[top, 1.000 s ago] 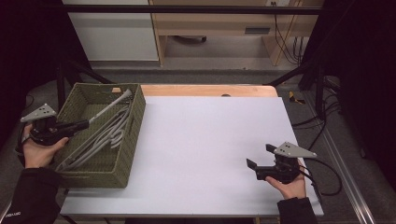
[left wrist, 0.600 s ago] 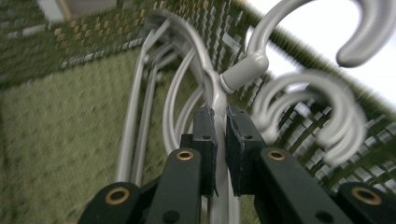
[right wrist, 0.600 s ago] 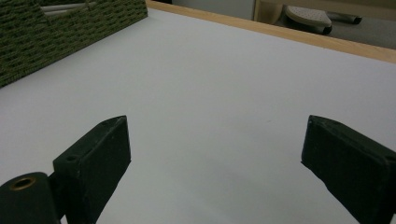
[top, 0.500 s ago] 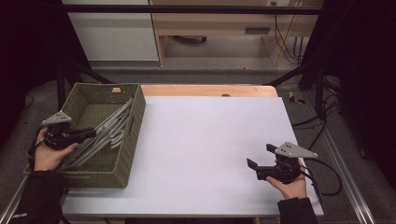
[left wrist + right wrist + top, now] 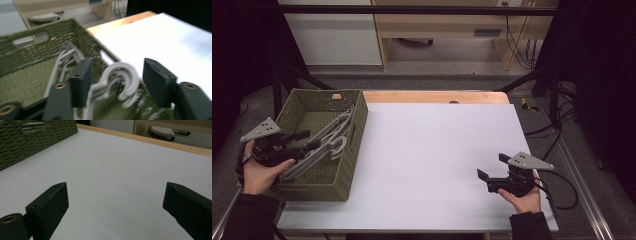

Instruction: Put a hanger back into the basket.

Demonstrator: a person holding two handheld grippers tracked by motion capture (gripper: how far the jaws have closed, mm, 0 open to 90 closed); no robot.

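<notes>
A green woven basket [image 5: 356,131] stands at the table's left and holds several grey plastic hangers [image 5: 331,138] that lean toward its right wall. My left gripper [image 5: 307,140] reaches into the basket from its left side. In the left gripper view the hangers' hooks [image 5: 123,76] sit between the jaws of my left gripper [image 5: 117,71]. The jaws have just been opening and stand apart, with the pads off the hooks. My right gripper [image 5: 492,167] rests low at the table's near right, open, and in its own view the right gripper [image 5: 115,202] has only white tabletop between its jaws.
The white tabletop [image 5: 437,150] stretches from the basket to the right gripper. A wooden strip [image 5: 432,96] runs along the far edge. Black frame bars [image 5: 532,75] rise at the sides, and cables [image 5: 562,190] trail off the right edge.
The left gripper has shifted right and a little nearer, its jaws have parted, and the hangers it had gripped now lie lower in the basket. The right gripper has stayed put.
</notes>
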